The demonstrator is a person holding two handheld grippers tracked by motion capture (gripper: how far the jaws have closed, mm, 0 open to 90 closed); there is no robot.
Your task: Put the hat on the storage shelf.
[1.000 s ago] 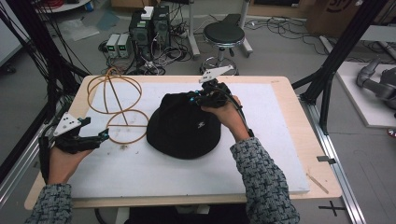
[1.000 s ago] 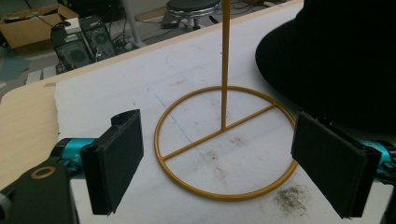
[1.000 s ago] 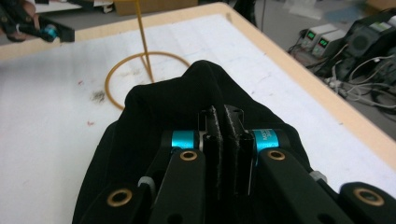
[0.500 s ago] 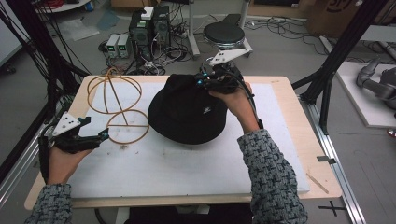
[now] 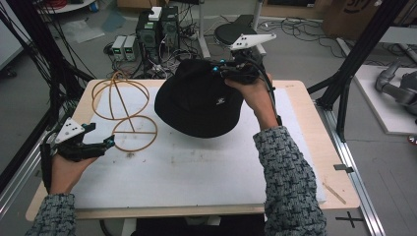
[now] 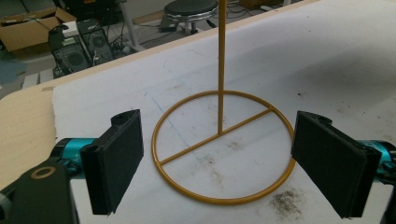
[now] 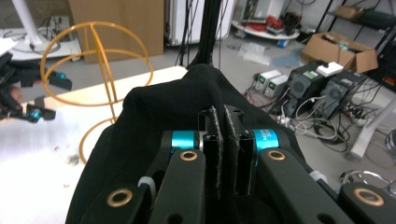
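The right gripper point(image 5: 235, 69) has its fingers clenched on the black hat point(image 5: 196, 101), lifted clear of the tabletop point(image 5: 305, 103) toward the wire stand point(image 5: 123, 110); the left gripper point(image 5: 91, 142), fingers released, straddles the stand's base near the left edge, likely to steady it.

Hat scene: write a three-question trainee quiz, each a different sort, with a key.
1. True or false: the right gripper is shut on the hat.
2. The left gripper has its jaws: A) open B) shut on the stand C) shut on the hat.
3. Fill in: the stand's base ring rests on the white ____.
Key: 1 true; 2 A; 3 mat.
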